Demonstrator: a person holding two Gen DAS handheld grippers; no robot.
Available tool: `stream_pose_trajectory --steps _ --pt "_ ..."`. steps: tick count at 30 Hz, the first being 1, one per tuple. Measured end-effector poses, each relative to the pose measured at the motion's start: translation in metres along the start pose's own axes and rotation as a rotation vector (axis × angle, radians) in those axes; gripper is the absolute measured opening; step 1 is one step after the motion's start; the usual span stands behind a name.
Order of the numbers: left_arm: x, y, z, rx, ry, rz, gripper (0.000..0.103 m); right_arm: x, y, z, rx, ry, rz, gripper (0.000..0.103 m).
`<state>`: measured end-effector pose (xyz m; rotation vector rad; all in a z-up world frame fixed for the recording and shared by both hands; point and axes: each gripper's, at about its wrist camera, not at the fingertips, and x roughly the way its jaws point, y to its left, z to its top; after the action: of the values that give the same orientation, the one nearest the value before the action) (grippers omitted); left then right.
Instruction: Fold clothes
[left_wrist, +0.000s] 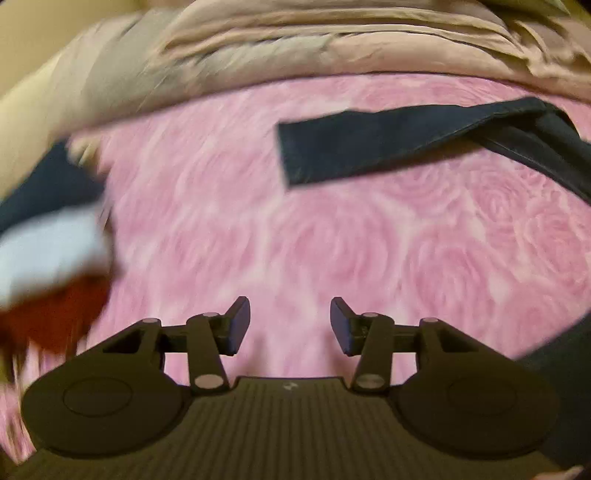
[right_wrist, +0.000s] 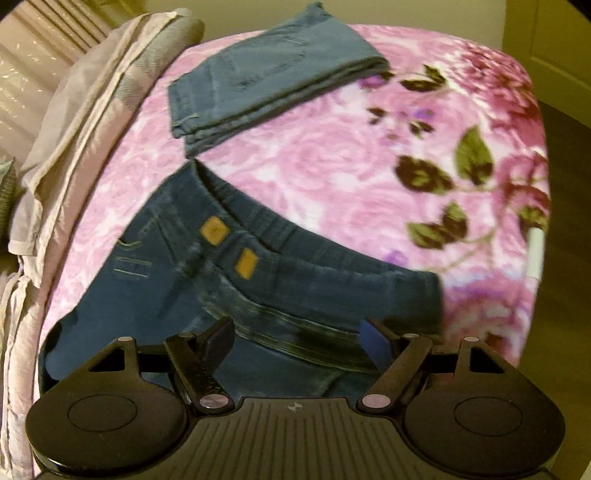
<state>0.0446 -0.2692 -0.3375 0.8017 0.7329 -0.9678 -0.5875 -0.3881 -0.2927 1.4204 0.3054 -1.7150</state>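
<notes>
Dark blue jeans (right_wrist: 229, 280) lie on the pink rose-print blanket (right_wrist: 332, 166), waistband with two tan patches facing up. My right gripper (right_wrist: 295, 339) is open just above the jeans, its fingers straddling the seat seam. A lighter pair of folded jeans (right_wrist: 273, 77) lies further back. In the left wrist view a dark jean leg (left_wrist: 388, 144) stretches across the blanket (left_wrist: 295, 229) at upper right. My left gripper (left_wrist: 290, 325) is open and empty over bare blanket, well short of the leg.
A beige duvet (left_wrist: 295, 44) is bunched along the far edge; it also shows at the left in the right wrist view (right_wrist: 74, 129). Blurred dark, white and red cloth (left_wrist: 48, 251) sits at the left. The bed edge and floor (right_wrist: 565, 184) are at right.
</notes>
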Motion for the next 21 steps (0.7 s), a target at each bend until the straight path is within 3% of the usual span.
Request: stream_pose_trajectory --steps 7,13,14,15,16,18,21 --pt "0.062 -0.035 0.054 0.337 -0.133 0.051 0.044 0.012 0.030 0.002 0.008 -0.027 -0.015 0.078" --pt "0.124 -0.051 0.061 0.723 -0.190 0.103 0.044 0.025 0.053 -0.017 0.023 0.000 -0.023 0.078" --pt "0.131 -0.051 0.060 0.769 -0.202 0.100 0.038 0.026 0.056 -0.021 0.026 0.005 -0.022 0.078" --pt "0.133 -0.051 0.062 0.792 -0.196 0.071 0.016 0.027 0.059 -0.025 0.029 0.010 -0.021 0.078" --pt "0.134 -0.050 0.063 0.814 -0.191 0.042 0.006 0.029 0.063 -0.029 0.033 0.015 -0.021 0.078" --pt "0.132 -0.045 0.065 0.800 -0.196 0.019 0.005 0.031 0.067 -0.035 0.044 0.022 -0.026 0.078" --pt "0.102 -0.023 0.079 0.659 -0.247 -0.010 0.004 0.035 0.075 -0.041 0.061 0.030 -0.027 0.078"
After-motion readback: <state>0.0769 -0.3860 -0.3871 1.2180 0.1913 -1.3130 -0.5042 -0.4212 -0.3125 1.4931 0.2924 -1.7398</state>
